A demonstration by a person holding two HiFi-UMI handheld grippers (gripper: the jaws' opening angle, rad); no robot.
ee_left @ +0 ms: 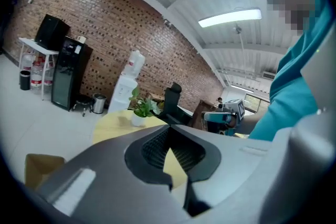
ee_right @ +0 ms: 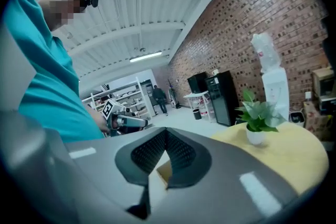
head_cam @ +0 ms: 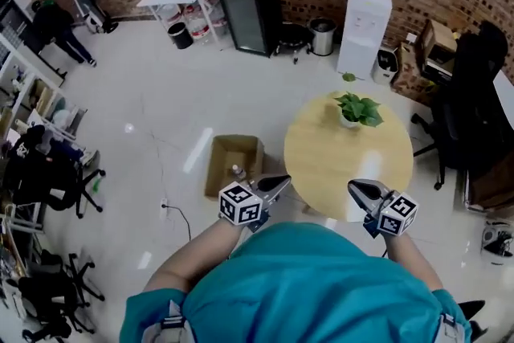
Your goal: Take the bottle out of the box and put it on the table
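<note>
An open cardboard box [head_cam: 233, 163] stands on the floor just left of the round yellow table [head_cam: 345, 161]. A small clear bottle [head_cam: 238, 172] stands upright inside it, near its front wall. My left gripper [head_cam: 275, 184] is held above the box's near right corner, jaws shut and empty. My right gripper [head_cam: 359, 189] is over the table's near edge; its jaws meet at the tips with nothing between them. In the left gripper view the jaws [ee_left: 169, 127] point at the table, with the box [ee_left: 42, 168] low at the left. The right gripper view shows closed jaws [ee_right: 167, 131].
A potted plant [head_cam: 358, 110] sits at the table's far side. A water dispenser [head_cam: 365, 20], a bin [head_cam: 323, 36] and a black fridge [head_cam: 249, 0] line the brick wall. An office chair [head_cam: 462, 116] stands right of the table; a cable [head_cam: 178, 214] lies left of the box.
</note>
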